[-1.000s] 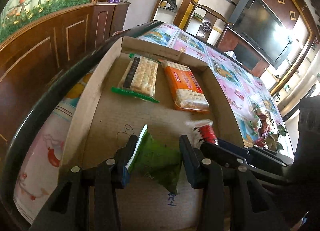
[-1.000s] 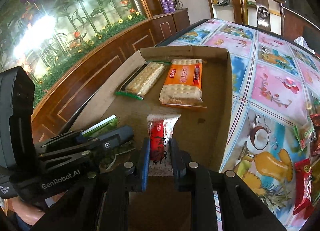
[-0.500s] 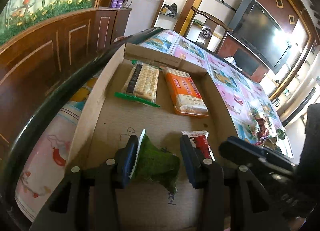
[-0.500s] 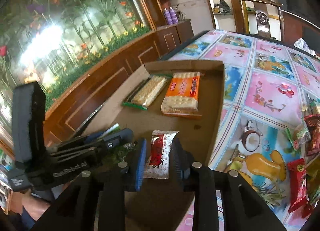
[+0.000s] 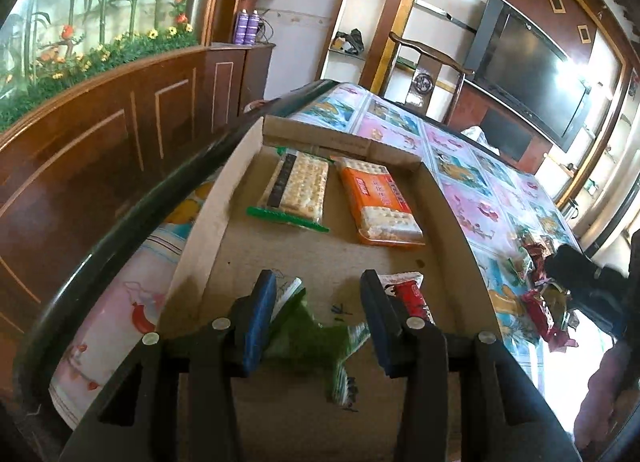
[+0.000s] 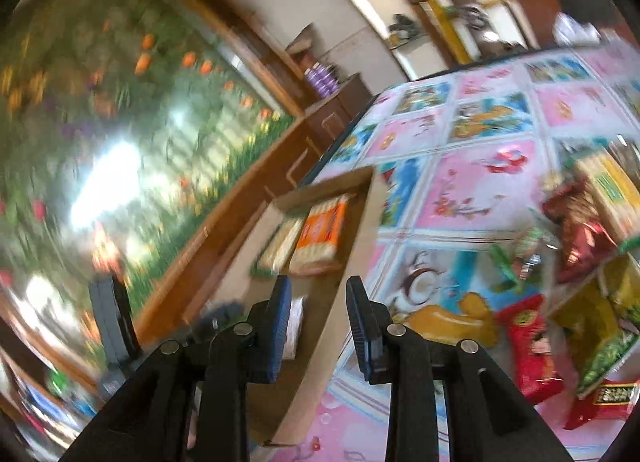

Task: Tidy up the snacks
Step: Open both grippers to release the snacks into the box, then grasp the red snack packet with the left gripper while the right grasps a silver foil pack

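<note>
A shallow cardboard box (image 5: 208, 230) holds a green-edged cracker pack (image 5: 296, 190) and an orange cracker pack (image 5: 380, 202) at its far end. A green snack packet (image 5: 308, 338) lies on the box floor between the fingers of my left gripper (image 5: 318, 302). The packet's white edge rests against the left pad, and the jaws stand apart. A red-and-white packet (image 5: 412, 294) lies just right of that gripper. In the blurred right wrist view, my right gripper (image 6: 320, 322) is open and empty over the box's right wall (image 6: 356, 222). The red-and-white packet (image 6: 296, 322) shows behind its left finger.
Loose snack packets (image 6: 532, 346) are piled on the patterned tablecloth (image 6: 460, 190) right of the box, and the same pile (image 5: 536, 254) appears in the left wrist view. A hand (image 5: 608, 382) is at the right edge. A wooden counter (image 5: 120, 134) runs along the table's left side.
My right gripper let go of the red-and-white packet, which now lies in the box, then drew back and swung right toward the snack pile. My left gripper tilted up slightly.
</note>
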A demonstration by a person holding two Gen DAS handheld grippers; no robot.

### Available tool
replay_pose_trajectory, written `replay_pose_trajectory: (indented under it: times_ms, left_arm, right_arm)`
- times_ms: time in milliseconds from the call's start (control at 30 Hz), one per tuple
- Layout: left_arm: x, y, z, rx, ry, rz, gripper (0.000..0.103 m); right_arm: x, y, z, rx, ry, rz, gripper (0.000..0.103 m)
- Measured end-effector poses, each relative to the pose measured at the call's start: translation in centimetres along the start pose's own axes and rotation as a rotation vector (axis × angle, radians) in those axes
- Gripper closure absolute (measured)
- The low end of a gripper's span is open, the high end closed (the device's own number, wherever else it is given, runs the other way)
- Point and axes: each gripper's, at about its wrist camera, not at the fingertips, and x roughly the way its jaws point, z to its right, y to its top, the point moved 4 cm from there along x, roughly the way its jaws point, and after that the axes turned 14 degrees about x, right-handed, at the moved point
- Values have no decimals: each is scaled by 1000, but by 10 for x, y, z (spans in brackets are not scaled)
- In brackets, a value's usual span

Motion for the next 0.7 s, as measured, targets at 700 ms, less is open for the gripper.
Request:
replay_pose_trajectory:
  times_ms: [700]
  left_arm:
    - [-16, -10, 13, 10, 44, 13, 55]
  right_arm:
    - [-96, 33, 38, 65, 20, 135, 60]
